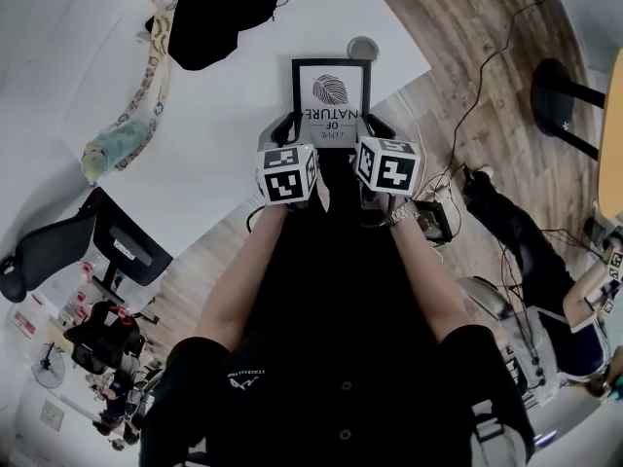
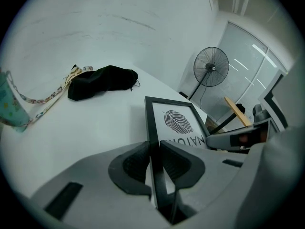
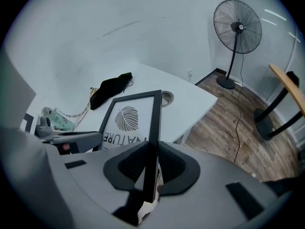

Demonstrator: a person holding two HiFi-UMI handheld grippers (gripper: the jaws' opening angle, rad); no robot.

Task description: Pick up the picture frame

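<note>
At table (image 1: 243, 134) near edge, head view: frame (image 1: 331, 90) between left gripper (image 1: 289, 126) and right gripper (image 1: 374, 126), print facing up | left gripper view: jaws pinch frame's left rail | right gripper view: jaws pinch its right rail | tip: squeeze evenly, raise both hands together, or frame may twist and slip.

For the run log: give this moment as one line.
phase: two-gripper grasp | left gripper: shut on picture frame, left edge | right gripper: shut on right edge
</note>
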